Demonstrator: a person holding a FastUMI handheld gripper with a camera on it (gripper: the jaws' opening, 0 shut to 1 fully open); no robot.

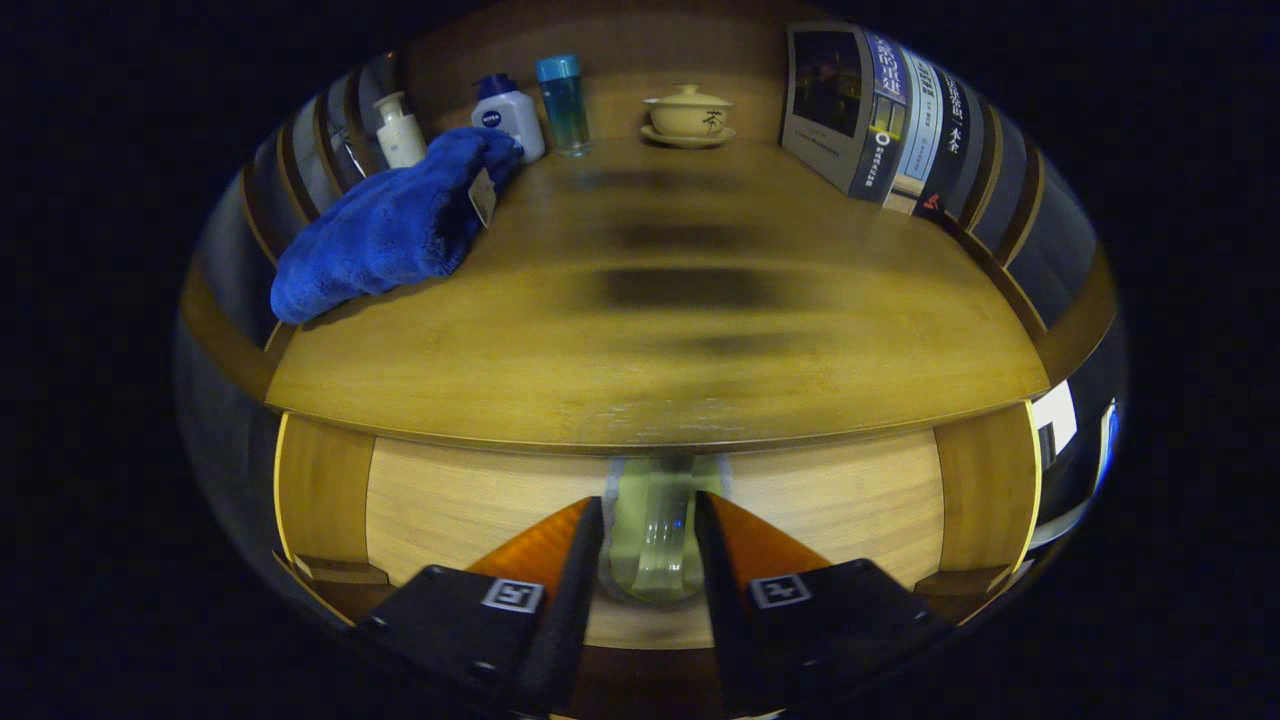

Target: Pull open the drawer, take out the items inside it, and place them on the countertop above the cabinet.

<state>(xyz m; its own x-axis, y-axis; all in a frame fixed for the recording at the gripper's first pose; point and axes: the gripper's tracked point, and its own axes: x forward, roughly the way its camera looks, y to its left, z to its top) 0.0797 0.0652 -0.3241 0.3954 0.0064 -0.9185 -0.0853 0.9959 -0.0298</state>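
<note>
Wooden table (660, 330) above; your fingers (650, 560) flank the translucent curved drawer handle (655, 545), seemingly clamped on it; a skewed pull could slip them off.

The gripper (650, 540) has two orange wedge-shaped fingers (545, 545), their inner faces lined with dark pads. Each finger sits on a blocky black mount with rounded corners and small screws, and each mount carries a square black-and-white marker tag on its upper face, just behind the orange
</note>
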